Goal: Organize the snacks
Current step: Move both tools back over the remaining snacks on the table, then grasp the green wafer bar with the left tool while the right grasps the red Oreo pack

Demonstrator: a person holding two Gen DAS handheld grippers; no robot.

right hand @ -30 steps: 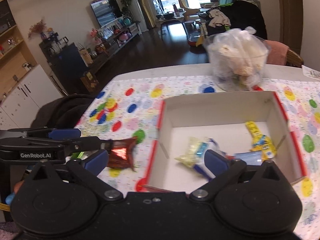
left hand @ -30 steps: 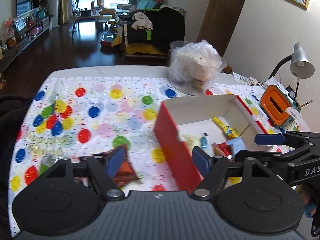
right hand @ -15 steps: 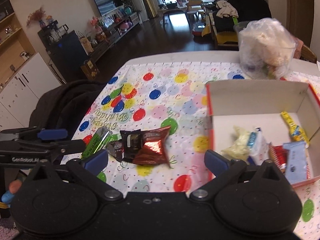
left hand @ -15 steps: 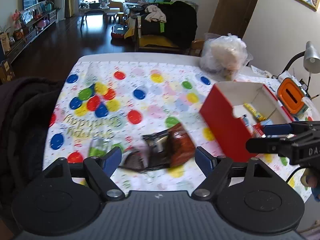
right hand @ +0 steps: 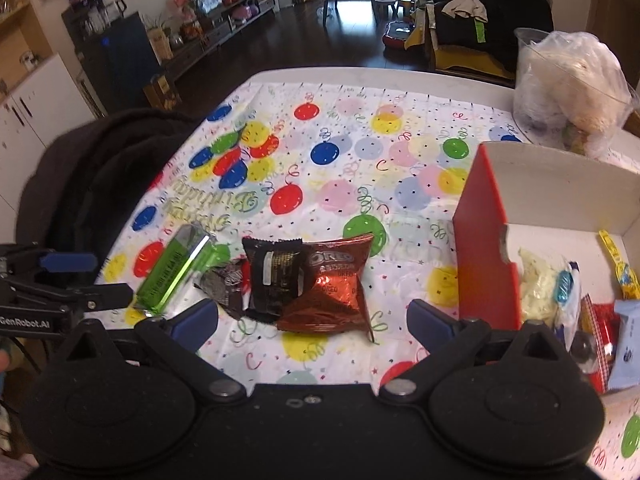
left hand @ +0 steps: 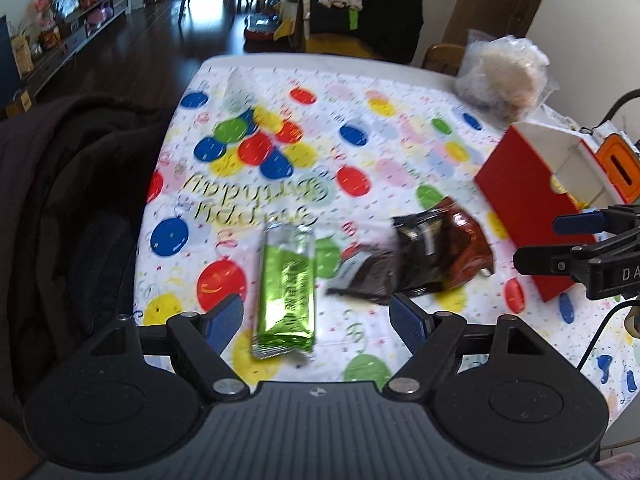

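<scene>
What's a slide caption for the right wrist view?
Open right gripper hovers over red Oreo packet, black packet and green bar, beside the red box.

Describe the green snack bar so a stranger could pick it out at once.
Start at the red box on the balloon tablecloth. To its left lies a cluster of loose wrappers on the cloth; the green snack bar is at the far end, beyond the red Oreo packet and black packets. It is the only long, shiny green one.

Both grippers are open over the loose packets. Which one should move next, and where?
Probably ease the left gripper down onto the green wrapper: it lies flat between the open fingers, apart from the red Oreo bag and black packets, with the red box still to fill.
</scene>
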